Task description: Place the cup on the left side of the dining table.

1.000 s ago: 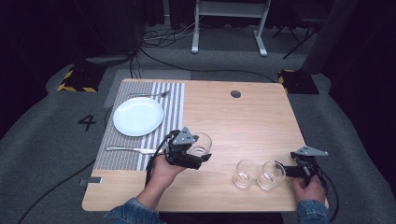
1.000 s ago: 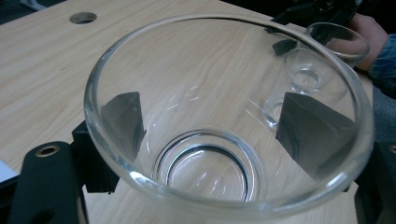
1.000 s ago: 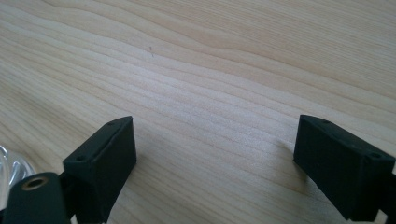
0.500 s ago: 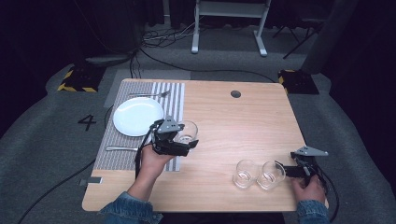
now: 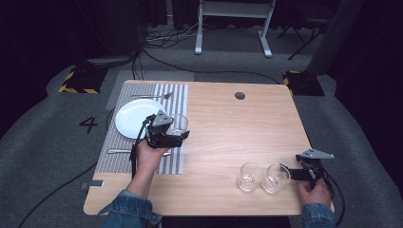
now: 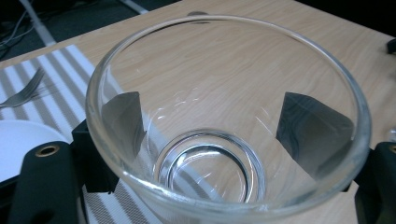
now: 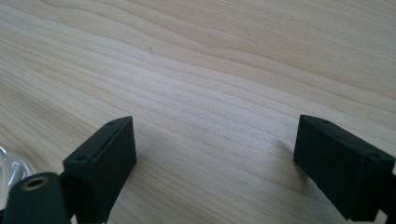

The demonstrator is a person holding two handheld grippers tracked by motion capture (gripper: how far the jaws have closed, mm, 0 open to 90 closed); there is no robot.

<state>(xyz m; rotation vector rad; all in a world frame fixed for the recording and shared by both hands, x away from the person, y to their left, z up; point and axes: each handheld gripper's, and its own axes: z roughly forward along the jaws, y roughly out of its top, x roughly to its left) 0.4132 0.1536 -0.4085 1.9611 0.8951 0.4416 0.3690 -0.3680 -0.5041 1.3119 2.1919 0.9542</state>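
Glass (image 6: 224, 130) was clamped in left tool (image 5: 173, 135), carried over placemat (image 5: 173, 161) beside plate (image 5: 133, 118); right tool (image 7: 212, 158) was held apart. Next: level set-down needed.

A studio-like lab. Beyond the left gripper (image 5: 177, 134), grey carpet bears a floor number (image 5: 89, 124), hazard-striped blocks (image 5: 78, 81) and cables (image 5: 166, 40).

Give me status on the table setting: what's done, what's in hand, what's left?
Done: the plate, fork and a second utensil already lie on the striped placemat. In hand: the left hand-held gripper is clamped on a glass, held at the placemat's right edge beside the plate. Left: two glasses stand near the front right, next to the open, empty right hand-held gripper.
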